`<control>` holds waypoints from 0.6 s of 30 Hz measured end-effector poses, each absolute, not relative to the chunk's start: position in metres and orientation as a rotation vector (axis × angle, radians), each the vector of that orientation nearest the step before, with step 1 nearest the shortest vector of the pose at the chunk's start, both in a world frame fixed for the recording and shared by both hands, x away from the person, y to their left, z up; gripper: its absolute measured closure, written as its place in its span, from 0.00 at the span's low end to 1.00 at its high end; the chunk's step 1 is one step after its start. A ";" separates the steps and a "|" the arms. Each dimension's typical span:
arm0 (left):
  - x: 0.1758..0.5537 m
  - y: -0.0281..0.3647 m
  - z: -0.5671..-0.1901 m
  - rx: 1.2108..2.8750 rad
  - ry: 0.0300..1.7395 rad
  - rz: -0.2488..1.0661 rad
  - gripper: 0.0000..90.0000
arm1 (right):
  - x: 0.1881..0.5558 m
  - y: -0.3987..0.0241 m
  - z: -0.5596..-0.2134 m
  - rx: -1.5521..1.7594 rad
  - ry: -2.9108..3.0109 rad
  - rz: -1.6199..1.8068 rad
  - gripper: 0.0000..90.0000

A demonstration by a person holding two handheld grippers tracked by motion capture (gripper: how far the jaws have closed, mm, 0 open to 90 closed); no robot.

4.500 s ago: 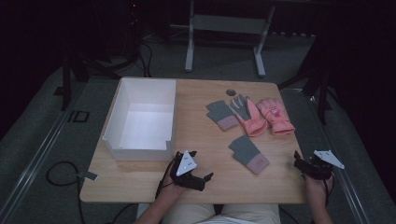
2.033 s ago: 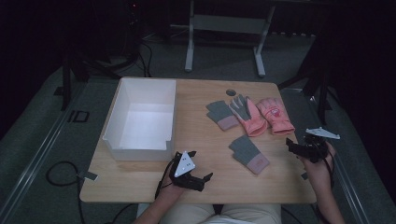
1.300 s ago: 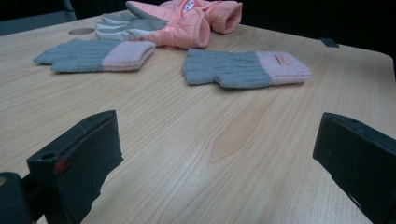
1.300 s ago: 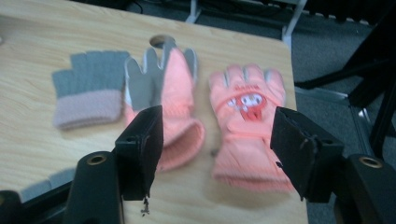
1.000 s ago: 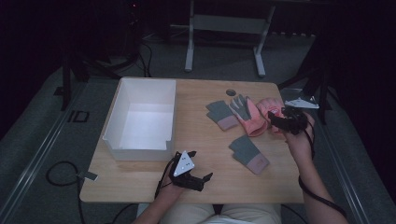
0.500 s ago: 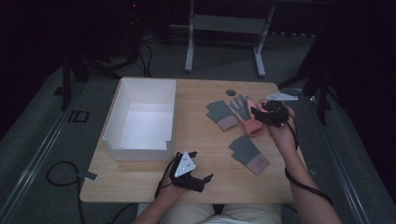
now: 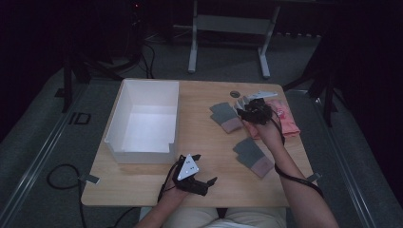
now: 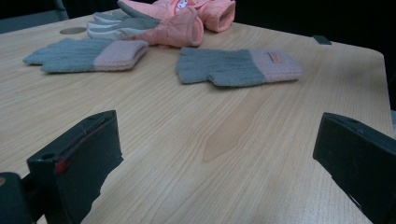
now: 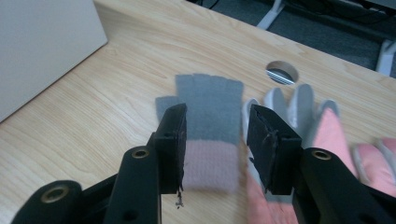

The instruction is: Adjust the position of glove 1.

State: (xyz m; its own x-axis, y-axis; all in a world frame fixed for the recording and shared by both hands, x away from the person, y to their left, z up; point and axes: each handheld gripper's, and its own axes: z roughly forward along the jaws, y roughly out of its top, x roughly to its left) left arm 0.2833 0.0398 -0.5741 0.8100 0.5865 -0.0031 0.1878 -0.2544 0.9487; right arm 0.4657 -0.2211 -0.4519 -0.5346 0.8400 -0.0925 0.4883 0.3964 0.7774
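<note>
Gloves are lying in a loose group on the far right part of the table point(image 7: 209, 142): two grey-and-pink knit gloves and a pair of padded pink ones. The right tool point(image 7: 250, 112) has been moving in from the right edge of the table and is now hovering over the far knit glove point(image 9: 208, 126), its jaws part spread on either side of the glove's pink cuff and not yet touching it. That change suggests the glove is being lined up for a pick, likely for transfer to the white box point(image 7: 124, 118) standing at the left edge.

The left tool point(image 7: 192, 178) is resting near the front edge, jaws spread wide, holding nothing and unmoved.

The near knit glove point(image 7: 253, 155) is lying apart, toward the front right corner. The padded pink gloves point(image 7: 285, 116) are lying just beside the targeted glove, one with white fingers point(image 9: 285, 105) right against the right jaw; the closing tool could be catching that neighbour. A round hole point(image 9: 281, 72) is sitting in the table beyond.
</note>
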 end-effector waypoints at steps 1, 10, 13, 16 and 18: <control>0.283 0.040 -0.574 1.817 0.594 0.425 0.01 | 0.468 -0.218 -0.454 1.129 2.191 0.976 0.64; 0.283 0.041 -0.574 1.811 0.587 0.424 0.01 | 0.490 -0.198 -0.476 1.105 2.272 0.922 0.66; 0.283 0.041 -0.574 1.811 0.591 0.420 0.01 | 0.501 -0.192 -0.488 1.114 2.299 0.898 0.68; 0.283 0.041 -0.574 1.811 0.587 0.423 0.01 | 0.506 -0.190 -0.494 1.118 2.311 0.893 0.68; 0.283 0.040 -0.574 1.815 0.587 0.423 0.01 | 0.513 -0.189 -0.499 1.122 2.319 0.875 0.68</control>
